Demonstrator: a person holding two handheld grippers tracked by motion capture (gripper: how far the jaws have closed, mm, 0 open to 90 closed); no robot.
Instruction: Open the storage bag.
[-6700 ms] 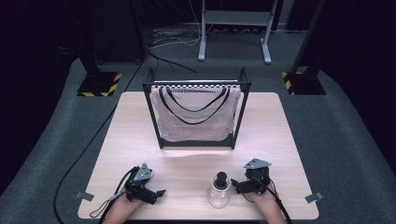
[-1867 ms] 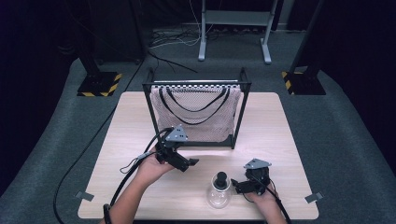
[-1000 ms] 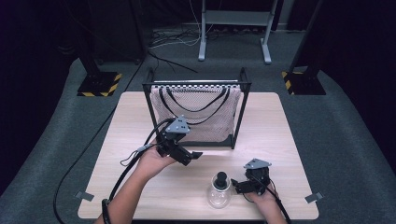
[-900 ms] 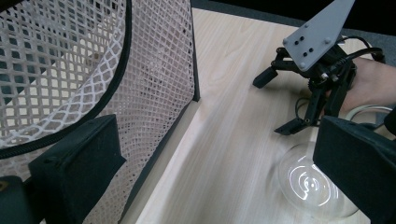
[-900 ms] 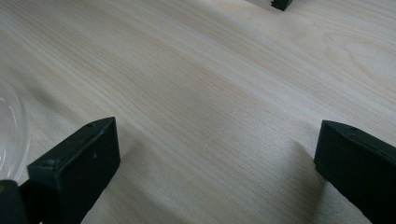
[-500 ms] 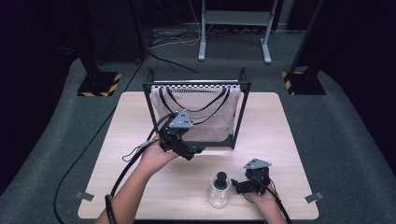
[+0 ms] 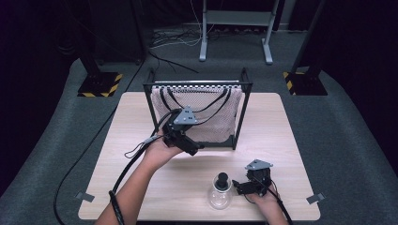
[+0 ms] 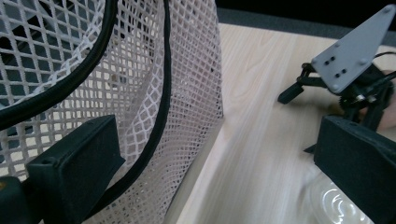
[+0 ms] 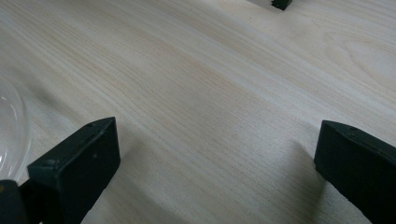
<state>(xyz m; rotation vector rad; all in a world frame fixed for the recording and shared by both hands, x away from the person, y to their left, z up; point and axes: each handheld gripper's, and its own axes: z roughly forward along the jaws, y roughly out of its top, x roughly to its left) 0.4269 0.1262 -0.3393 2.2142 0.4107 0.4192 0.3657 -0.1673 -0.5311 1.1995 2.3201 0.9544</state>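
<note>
The left gripper (image 7: pixel 191 146), jaws wide, reaches the mesh bag (image 7: pixel 206 112) hanging in its frame (image 7: pixel 239 119), nothing gripped yet. The right gripper (image 7: pixel 240 187), also wide open, rests on the table (image 7: pixel 277 122) beside the untouched flask (image 7: pixel 220 191).

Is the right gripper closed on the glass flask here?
No: in the right gripper view its jaws stand wide apart over bare table, with the glass flask off to the side.
</note>
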